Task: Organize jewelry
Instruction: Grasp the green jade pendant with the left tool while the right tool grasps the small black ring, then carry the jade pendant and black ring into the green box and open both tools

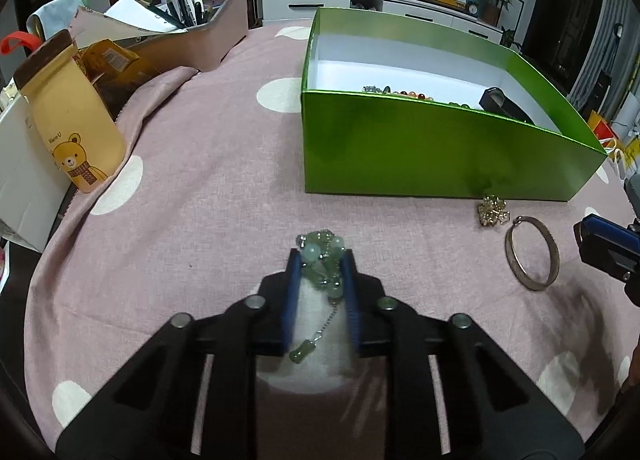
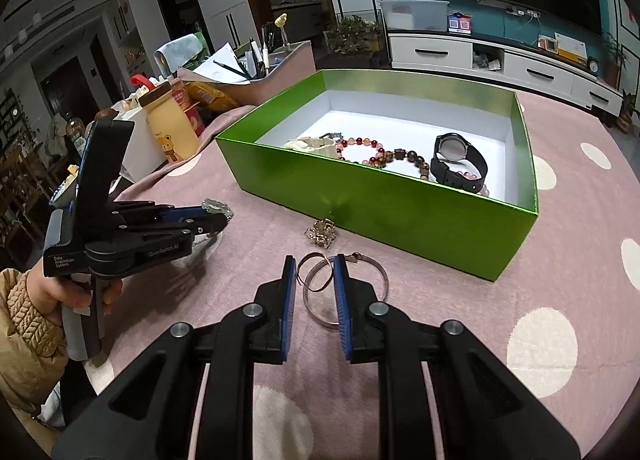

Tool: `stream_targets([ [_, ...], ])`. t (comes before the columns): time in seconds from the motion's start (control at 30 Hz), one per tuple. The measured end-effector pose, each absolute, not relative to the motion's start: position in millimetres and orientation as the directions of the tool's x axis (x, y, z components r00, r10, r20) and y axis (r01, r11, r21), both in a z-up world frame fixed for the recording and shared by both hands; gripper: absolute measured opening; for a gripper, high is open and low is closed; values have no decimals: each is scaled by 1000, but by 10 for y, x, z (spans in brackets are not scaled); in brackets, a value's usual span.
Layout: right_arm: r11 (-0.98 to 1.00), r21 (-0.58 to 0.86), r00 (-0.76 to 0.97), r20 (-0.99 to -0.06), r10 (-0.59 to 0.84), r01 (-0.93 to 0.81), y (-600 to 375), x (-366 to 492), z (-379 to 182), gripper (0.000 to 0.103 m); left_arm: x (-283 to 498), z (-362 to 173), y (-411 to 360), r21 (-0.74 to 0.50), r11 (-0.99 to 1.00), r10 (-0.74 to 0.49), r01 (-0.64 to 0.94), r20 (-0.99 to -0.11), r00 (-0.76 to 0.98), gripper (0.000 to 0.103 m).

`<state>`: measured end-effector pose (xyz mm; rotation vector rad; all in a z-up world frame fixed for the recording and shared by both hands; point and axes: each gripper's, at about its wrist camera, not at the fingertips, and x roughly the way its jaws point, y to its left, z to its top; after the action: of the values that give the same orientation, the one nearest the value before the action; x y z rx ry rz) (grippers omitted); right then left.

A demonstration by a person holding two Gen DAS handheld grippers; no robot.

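My left gripper (image 1: 322, 256) is shut on a pale green bead bracelet (image 1: 320, 244), whose chain and small pendant (image 1: 302, 352) hang between the fingers. In the right wrist view that left gripper (image 2: 218, 218) is low over the cloth at left, the beads (image 2: 216, 206) at its tip. A silver bangle (image 1: 531, 252) and a gold brooch (image 1: 493, 211) lie on the cloth before the green box (image 1: 420, 148). My right gripper (image 2: 314, 272) hovers over the bangle (image 2: 352, 296), its pads a narrow gap apart and pressing on nothing.
The green box (image 2: 360, 204) holds bead bracelets (image 2: 362, 148), a black watch (image 2: 460, 160) and a white piece (image 2: 312, 144). A bear-print pouch (image 1: 76, 132), a pen holder (image 1: 208, 28) and boxes crowd the table's left side. A person's hand (image 2: 80, 296) grips the left handle.
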<state>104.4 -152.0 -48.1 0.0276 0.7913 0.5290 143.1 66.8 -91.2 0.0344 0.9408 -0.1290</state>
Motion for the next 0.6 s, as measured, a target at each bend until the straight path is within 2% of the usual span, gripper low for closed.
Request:
stream_targets([
  [0.6, 877, 223, 617, -636, 462, -426, -1646, 904, -311, 19, 1054, -582, 682, -90, 987, -152, 131, -768, 622, 19],
])
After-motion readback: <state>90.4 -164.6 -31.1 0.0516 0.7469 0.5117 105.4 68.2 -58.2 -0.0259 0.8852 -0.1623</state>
